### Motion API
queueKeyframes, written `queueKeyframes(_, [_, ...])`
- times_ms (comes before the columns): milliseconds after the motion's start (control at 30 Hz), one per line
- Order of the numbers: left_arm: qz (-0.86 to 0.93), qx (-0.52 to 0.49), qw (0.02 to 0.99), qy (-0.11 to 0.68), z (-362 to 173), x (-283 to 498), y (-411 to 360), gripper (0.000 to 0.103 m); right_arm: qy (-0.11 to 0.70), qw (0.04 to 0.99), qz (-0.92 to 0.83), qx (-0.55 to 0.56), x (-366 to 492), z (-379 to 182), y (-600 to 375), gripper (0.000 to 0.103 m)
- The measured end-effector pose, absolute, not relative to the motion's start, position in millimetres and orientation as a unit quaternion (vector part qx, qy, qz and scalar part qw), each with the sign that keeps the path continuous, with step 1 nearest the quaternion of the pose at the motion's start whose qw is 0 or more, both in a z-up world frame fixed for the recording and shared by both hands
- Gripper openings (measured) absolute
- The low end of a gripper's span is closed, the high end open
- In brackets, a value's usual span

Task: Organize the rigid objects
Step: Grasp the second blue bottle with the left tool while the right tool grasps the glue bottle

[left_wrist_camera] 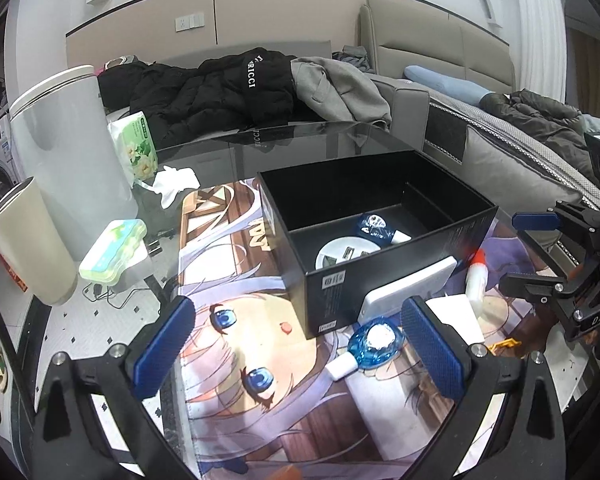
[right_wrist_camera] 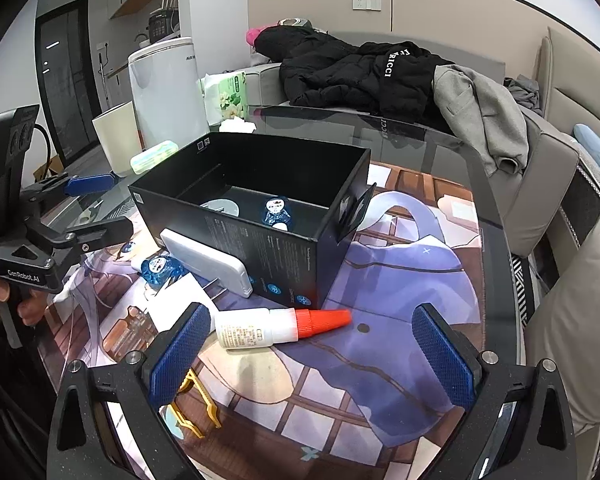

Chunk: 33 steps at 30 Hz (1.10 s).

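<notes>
An open black box point(left_wrist_camera: 400, 268) point(right_wrist_camera: 268, 244) stands on the printed mat and holds a white round disc point(left_wrist_camera: 342, 254) and a blue packet point(left_wrist_camera: 374, 226) point(right_wrist_camera: 276, 210). A white power bank point(left_wrist_camera: 408, 292) point(right_wrist_camera: 204, 260) leans on its front wall. A blue bottle with a white cap point(left_wrist_camera: 370, 344) point(right_wrist_camera: 158, 268) lies just ahead of my open left gripper point(left_wrist_camera: 300, 346), near its right finger. A white glue bottle with a red cap point(right_wrist_camera: 280, 326) point(left_wrist_camera: 476, 276) lies between the fingertips of my open right gripper point(right_wrist_camera: 312, 354). Both grippers are empty.
A white card point(left_wrist_camera: 456, 316) and a yellow clip point(right_wrist_camera: 196, 404) lie on the mat. At the table's left stand a grey bin point(left_wrist_camera: 68, 140), a beige cup point(left_wrist_camera: 28, 244), a green case point(left_wrist_camera: 112, 250), a tissue pack point(left_wrist_camera: 136, 148). Coats lie on the sofa behind.
</notes>
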<state>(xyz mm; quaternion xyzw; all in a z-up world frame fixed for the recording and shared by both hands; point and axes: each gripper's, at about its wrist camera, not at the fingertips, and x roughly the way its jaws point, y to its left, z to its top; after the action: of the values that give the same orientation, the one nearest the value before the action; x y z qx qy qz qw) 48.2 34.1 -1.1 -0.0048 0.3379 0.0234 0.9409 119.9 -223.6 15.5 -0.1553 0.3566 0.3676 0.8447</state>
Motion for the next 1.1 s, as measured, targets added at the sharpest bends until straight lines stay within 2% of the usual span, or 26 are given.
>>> queueKeyframes(733, [0.012, 0.035, 0.913, 0.407, -29.6, 43.4, 23.5, 0.103, 0.386, 0.83, 0.356, -0.188, 122.6, -2.6, -215.6, 0.102])
queueKeyframes(1100, [-0.011, -0.02, 0.901, 0.434, -36.4, 57.2, 24.1, 0.103, 0.402, 0.816, 0.363, -0.2, 122.0, -14.7, -205.1, 0.102])
